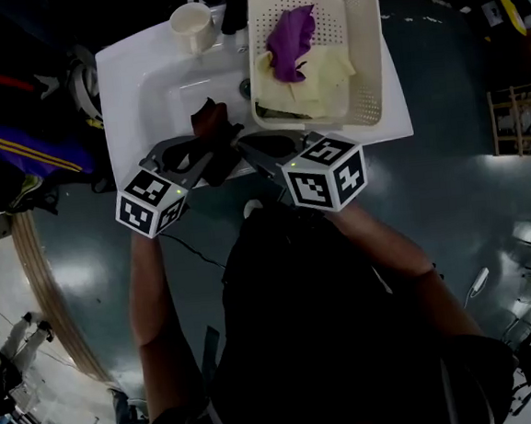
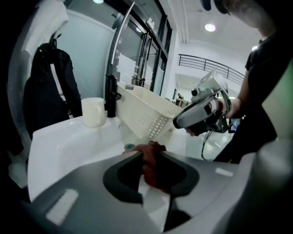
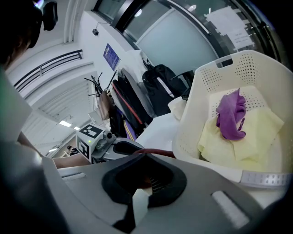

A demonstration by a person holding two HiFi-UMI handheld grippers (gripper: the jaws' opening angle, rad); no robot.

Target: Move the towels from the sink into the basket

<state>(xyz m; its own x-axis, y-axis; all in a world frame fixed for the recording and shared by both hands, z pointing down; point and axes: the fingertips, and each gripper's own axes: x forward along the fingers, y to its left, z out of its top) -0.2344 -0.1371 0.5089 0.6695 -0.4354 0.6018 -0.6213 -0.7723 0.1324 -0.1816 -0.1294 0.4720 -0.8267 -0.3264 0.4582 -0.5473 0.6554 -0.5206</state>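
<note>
Jaws of the left gripper [image 2: 149, 157] are clenched on a reddish-brown towel [image 2: 151, 168], whose bunched cloth fills the gap between the pads and pokes out past the tips. The right gripper [image 3: 144, 157] has its jaws drawn together with no cloth plainly between them, and only a strip of the same brown towel shows just beyond their tips. From the head view the two grippers sit close together at the near edge of the white sink [image 1: 144, 88], the brown towel standing up over the basin between them, and whether its lower end rests on the basin cannot be told. No other towel shows in the sink. Just beyond, on the right side of the sink, stands the cream perforated basket [image 1: 371, 49], which already holds pale yellow towels [image 1: 327, 72] spread across its floor and a purple towel [image 1: 290, 33] crumpled on top of them. At the far rim a white cup [image 1: 192, 24] stands beside the black tap [image 2: 110, 96]. By the look of it most of the task is done: what appears to remain is carrying this one gripped towel across and over the basket's near wall, then letting it go
</note>
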